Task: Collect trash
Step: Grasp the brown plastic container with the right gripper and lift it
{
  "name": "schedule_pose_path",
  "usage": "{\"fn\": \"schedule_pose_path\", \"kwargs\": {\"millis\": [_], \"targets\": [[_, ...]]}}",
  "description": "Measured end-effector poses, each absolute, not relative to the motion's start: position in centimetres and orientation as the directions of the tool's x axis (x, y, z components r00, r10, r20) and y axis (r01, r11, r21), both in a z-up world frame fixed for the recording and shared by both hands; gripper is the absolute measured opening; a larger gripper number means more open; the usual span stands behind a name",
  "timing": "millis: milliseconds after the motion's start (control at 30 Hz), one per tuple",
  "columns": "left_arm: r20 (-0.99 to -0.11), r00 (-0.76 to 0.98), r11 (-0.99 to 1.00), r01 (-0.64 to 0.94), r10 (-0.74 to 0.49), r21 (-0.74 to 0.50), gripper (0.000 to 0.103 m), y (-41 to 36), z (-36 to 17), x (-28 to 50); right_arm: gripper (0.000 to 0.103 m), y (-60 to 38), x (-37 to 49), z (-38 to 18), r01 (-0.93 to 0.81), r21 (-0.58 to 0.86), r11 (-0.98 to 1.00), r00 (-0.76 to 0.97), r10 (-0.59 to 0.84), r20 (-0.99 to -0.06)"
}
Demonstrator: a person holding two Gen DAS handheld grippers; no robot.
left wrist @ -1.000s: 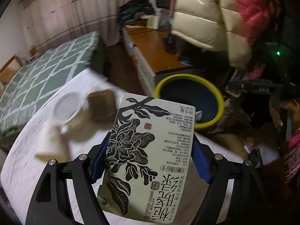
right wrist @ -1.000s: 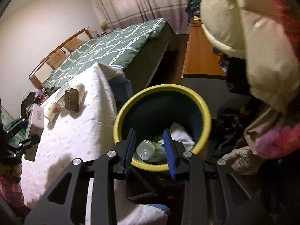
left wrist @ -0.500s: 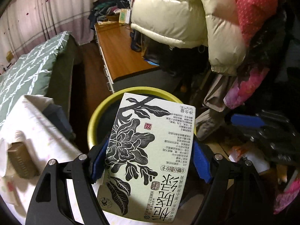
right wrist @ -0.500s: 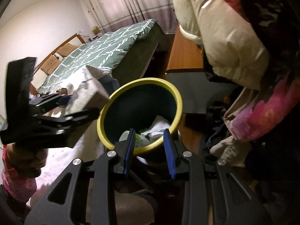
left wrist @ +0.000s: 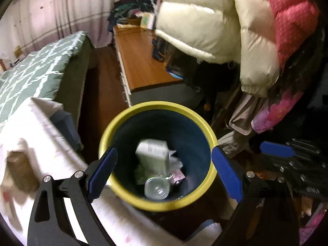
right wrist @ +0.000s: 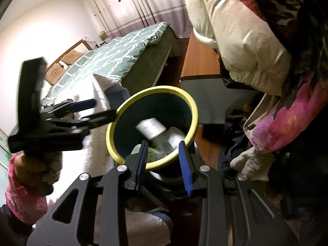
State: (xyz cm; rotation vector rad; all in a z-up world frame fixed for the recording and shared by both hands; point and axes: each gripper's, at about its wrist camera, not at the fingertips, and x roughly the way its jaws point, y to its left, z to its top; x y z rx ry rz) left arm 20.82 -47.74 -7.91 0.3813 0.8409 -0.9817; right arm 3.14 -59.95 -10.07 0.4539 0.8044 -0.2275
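Observation:
The yellow-rimmed, dark blue trash bin [left wrist: 157,105] stands on the floor beside the table. A white box with black print [left wrist: 152,155] lies blurred inside it, on crumpled paper and beside a clear bottle [left wrist: 156,190]. My left gripper [left wrist: 164,151] hangs over the bin, its jaws opening with nothing between the pads. In the right wrist view the bin [right wrist: 155,90] holds the blurred box [right wrist: 150,128]; the left gripper [right wrist: 105,107] is at its left rim. My right gripper [right wrist: 164,145] hovers at the near rim, fingers slightly apart and empty.
A table under a white dotted cloth [left wrist: 30,127] carries a brown block [left wrist: 19,168]. A green quilted bed [left wrist: 37,71] lies behind it. A wooden desk [left wrist: 141,65] and hanging cream and pink coats [left wrist: 205,20] crowd the right. A pink-sleeved hand [right wrist: 30,170] holds the left gripper.
The left gripper swung from over the table to above the bin, opened, and the printed box dropped in. The right gripper shifted slightly, then stayed still.

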Motion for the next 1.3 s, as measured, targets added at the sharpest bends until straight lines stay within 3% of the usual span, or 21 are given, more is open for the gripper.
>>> {"fn": "schedule_pose_path", "kwargs": {"millis": [200, 467, 600, 733, 867, 967, 1033, 1300], "targets": [[-0.721, 0.364, 0.618, 0.778, -0.59, -0.113, 0.095, -37.5, -5.7, 20.9, 0.03, -58.3, 4.7, -10.3, 0.337, 0.324, 0.884, 0.681, 0.009, -0.732], [-0.694, 0.535, 0.795, 0.6, -0.481, -0.089, 0.098, -21.4, -5.4, 22.4, 0.03, -52.8, 9.6, -9.1, 0.244, 0.333, 0.911, 0.691, 0.078, -0.718], [-0.679, 0.624, 0.866, 0.5, -0.387, -0.034, 0.098, -15.1, -6.0, 23.8, 0.051, -49.3, 12.6, -8.0, 0.2, 0.334, 0.921, 0.707, 0.1, -0.7], [-0.647, 0.69, 0.912, 0.41, -0.325, -0.021, 0.098, -10.2, -6.8, 25.3, 0.052, -45.1, 16.6, -7.3, 0.159, 0.319, 0.934, 0.703, 0.12, -0.701], [-0.609, 0.722, 0.93, 0.361, -0.327, -0.071, 0.098, -7.7, -7.9, 26.0, 0.053, -41.6, 20.2, -7.6, 0.13, 0.303, 0.944, 0.687, 0.135, -0.714], [-0.633, 0.697, 0.93, 0.352, -0.337, -0.108, 0.098, -6.9, -8.8, 26.5, 0.054, -40.4, 22.7, -8.0, 0.125, 0.302, 0.945, 0.674, 0.143, -0.725], [-0.638, 0.682, 0.926, 0.351, -0.356, -0.14, 0.098, -6.6, -9.2, 26.7, 0.061, -40.2, 24.4, -8.3, 0.134, 0.319, 0.938, 0.665, 0.153, -0.731], [-0.636, 0.682, 0.925, 0.35, -0.36, -0.148, 0.098, -6.9, -9.2, 26.2, 0.075, -38.0, 29.7, -9.3, 0.251, 0.296, 0.922, 0.636, 0.073, -0.768]]}}
